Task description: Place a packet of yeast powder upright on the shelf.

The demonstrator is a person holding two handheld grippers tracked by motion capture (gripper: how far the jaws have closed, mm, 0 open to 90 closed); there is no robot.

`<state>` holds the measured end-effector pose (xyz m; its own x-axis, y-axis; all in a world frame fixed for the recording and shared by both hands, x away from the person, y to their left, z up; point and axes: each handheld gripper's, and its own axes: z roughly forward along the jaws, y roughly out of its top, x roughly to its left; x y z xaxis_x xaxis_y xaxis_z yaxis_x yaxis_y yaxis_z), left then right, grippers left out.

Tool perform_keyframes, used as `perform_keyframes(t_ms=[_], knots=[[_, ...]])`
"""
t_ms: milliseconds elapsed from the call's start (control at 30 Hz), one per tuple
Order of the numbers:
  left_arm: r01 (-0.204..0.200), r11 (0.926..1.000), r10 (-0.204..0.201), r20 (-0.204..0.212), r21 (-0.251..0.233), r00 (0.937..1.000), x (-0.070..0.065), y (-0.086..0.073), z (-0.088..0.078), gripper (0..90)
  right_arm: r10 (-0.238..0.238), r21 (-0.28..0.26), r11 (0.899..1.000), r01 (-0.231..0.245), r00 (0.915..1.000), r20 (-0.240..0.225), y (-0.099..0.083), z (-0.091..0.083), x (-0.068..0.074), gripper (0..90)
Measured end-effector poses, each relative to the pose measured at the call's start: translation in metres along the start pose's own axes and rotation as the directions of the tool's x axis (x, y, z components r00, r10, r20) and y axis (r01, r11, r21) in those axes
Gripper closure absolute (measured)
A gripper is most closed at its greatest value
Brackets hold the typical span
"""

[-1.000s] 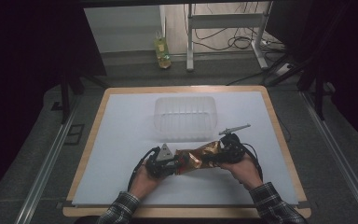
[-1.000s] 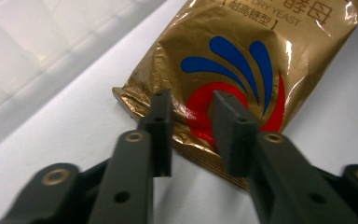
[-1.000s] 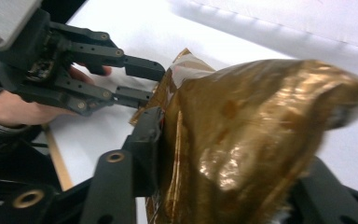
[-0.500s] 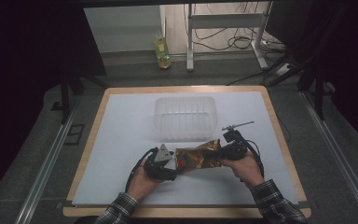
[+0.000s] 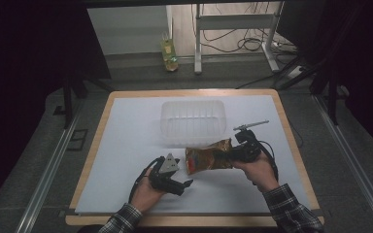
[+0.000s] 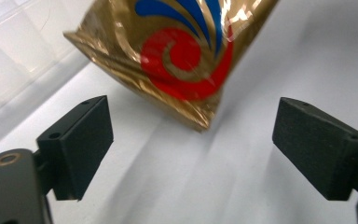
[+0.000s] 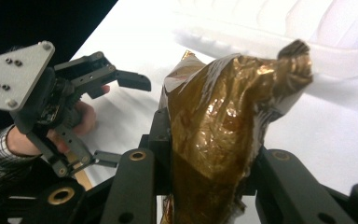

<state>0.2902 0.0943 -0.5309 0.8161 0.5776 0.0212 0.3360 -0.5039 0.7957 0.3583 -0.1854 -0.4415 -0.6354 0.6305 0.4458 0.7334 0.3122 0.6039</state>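
The right gripper (image 5: 237, 151) has its fingers clamped on one end of the gold snack bag (image 5: 208, 158), which hangs just above the table (image 5: 126, 145), its long axis running toward the left gripper (image 5: 182, 185). That one's fingers have just been opening, nothing between them, the bag's free corner just ahead. The clear tub (image 5: 193, 121) waits right behind the bag.

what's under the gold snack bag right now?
Bare white table sheet lies under the gold snack bag, whose free end hangs clear in the left gripper view. The right gripper clamps its other end; the sheet there is hidden. The clear tub sits behind.
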Motion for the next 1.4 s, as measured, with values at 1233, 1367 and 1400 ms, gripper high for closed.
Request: perform_keyframes(t_ms=[1233, 1367, 1400], knots=[[-0.048, 0.9984, 0.047, -0.009, -0.030, 0.9988, -0.020, -0.008, -0.014, 4.7, 0.031, -0.081, 0.996, -0.028, 0.9991, 0.029, 0.055, -0.019, 0.003, 67.6], [-0.050, 0.9983, 0.050, -0.008, -0.031, 0.9987, -0.020, -0.008, -0.013, 4.7, 0.038, -0.087, 0.996, -0.035, 0.9986, 0.035, 0.063, -0.018, 0.001, 67.6], [-0.052, 0.9982, 0.052, -0.007, -0.029, 0.9986, -0.020, -0.008, -0.013, 4.7, 0.043, -0.088, 0.995, -0.040, 0.9984, 0.036, 0.065, -0.018, 0.000, 67.6]])
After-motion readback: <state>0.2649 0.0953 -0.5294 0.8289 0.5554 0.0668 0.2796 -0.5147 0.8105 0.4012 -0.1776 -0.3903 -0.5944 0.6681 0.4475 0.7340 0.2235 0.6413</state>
